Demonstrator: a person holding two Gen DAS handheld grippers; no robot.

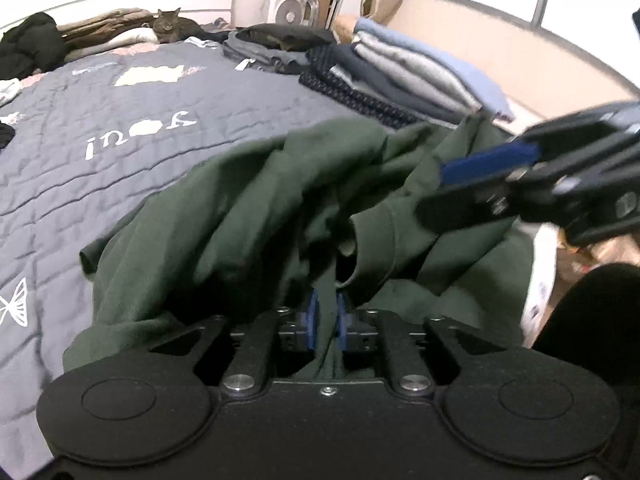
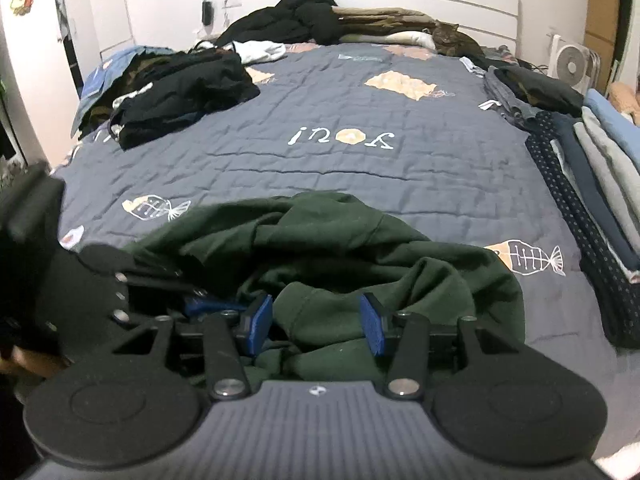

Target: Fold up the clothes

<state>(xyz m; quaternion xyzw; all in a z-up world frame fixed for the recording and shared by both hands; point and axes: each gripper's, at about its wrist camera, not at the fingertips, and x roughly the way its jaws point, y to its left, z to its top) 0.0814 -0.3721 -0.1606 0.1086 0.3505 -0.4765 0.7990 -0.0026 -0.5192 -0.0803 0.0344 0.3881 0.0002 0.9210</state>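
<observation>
A dark green sweatshirt (image 1: 260, 200) lies crumpled on the near part of the grey quilt (image 1: 120, 128). My left gripper (image 1: 326, 320) is shut on a fold of the sweatshirt, its blue pads pinching the cloth between them. In the left wrist view my right gripper (image 1: 440, 188) comes in blurred from the right, over the garment's right side. In the right wrist view the right gripper (image 2: 316, 326) stands open, with a bunched part of the green sweatshirt (image 2: 320, 240) lying between its spread blue pads. The left gripper (image 2: 200, 302) shows at the left, buried in the cloth.
A stack of folded clothes (image 2: 592, 168) runs along the bed's right edge. A heap of dark unfolded clothes (image 2: 180, 92) sits at the far left. A cat (image 2: 448, 36) rests by the headboard, and a fan (image 2: 572, 64) stands beyond the bed's right side. Bare quilt (image 2: 360, 168) spreads mid-bed.
</observation>
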